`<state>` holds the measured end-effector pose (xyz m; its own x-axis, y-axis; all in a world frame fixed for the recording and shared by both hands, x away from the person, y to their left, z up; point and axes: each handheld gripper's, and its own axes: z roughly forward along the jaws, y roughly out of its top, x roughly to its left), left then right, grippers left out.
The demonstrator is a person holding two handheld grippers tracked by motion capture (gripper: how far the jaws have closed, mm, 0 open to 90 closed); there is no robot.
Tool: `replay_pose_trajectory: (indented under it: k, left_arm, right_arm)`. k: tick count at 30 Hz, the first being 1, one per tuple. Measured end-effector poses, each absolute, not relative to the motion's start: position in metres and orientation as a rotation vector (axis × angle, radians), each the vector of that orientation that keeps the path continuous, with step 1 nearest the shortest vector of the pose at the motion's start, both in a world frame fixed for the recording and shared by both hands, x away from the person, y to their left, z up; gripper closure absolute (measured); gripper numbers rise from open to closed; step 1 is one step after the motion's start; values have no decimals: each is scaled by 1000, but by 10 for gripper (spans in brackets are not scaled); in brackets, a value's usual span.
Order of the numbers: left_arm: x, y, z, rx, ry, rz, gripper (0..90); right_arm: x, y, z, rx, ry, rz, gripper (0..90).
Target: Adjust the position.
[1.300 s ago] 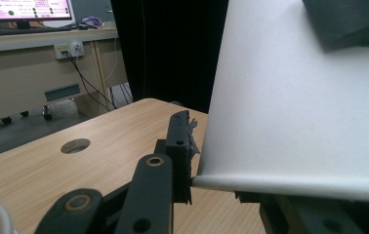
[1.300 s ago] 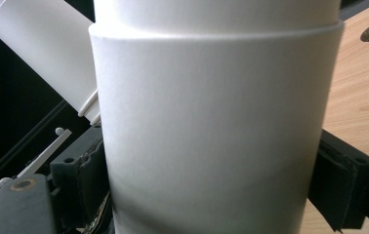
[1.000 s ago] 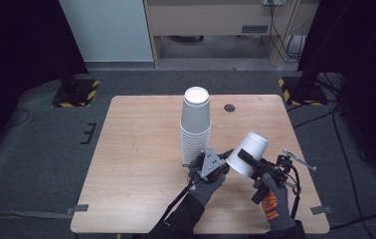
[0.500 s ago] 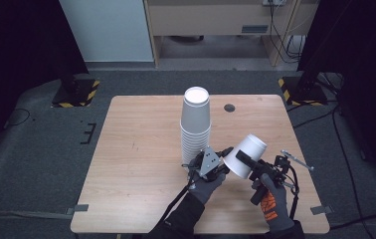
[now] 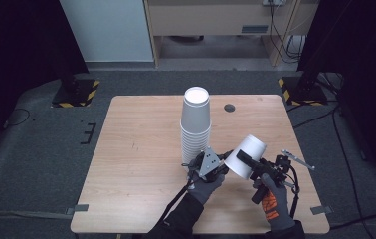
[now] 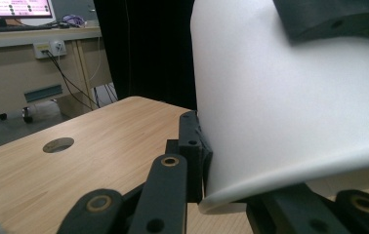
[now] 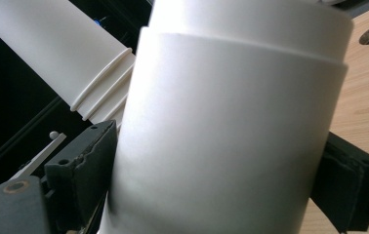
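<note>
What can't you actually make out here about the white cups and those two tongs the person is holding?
- Base of the cup stack, high view: hidden behind the left tongs.
- Number of cups clamped by the right tongs: the right gripper view shows a step on the held cup, maybe two nested; unclear.
- Left tongs' grip, left gripper view: jaws meet the cup's rim, but the contact is hidden.
- Inside of the held cup: faces away everywhere.

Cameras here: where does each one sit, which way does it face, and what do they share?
High view: above the person's side, looking forward and down on the table; both gloved hands show.
Left gripper view: on the left tongs, looking along them at the loose cup.
Right gripper view: on the right tongs, clamped around that cup.
Shared: the cup, the cup stack.
</note>
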<state>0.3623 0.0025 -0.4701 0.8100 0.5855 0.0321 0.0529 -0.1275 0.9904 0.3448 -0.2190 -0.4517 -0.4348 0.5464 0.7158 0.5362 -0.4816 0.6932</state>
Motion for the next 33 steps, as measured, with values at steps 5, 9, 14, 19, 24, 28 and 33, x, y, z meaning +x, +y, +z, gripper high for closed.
replay_pose_trajectory:
  k: [5, 9, 14, 19, 24, 28, 33]
  left_arm:
    - [360, 5, -468, 1646, 513, 489, 831]
    - [358, 7, -466, 1649, 502, 496, 836]
    - [356, 9, -464, 1660, 493, 493, 838]
    - [354, 13, -464, 1684, 488, 486, 840]
    - [352, 17, -463, 1689, 484, 476, 847]
    - [349, 21, -459, 1684, 472, 472, 865]
    - [347, 26, -453, 1719, 443, 461, 865]
  right_arm:
    - [346, -222, -451, 1653, 1572, 2122, 105]
    - [346, -224, -450, 1636, 1552, 2113, 91]
    - [347, -226, -450, 1622, 1545, 2107, 62]
    - [349, -226, -450, 1611, 1546, 2076, 43]
    - [350, -226, -451, 1591, 1552, 2058, 34]
    - [349, -230, -451, 1588, 1523, 1999, 80]
    - [351, -236, -452, 1575, 1525, 1940, 84]
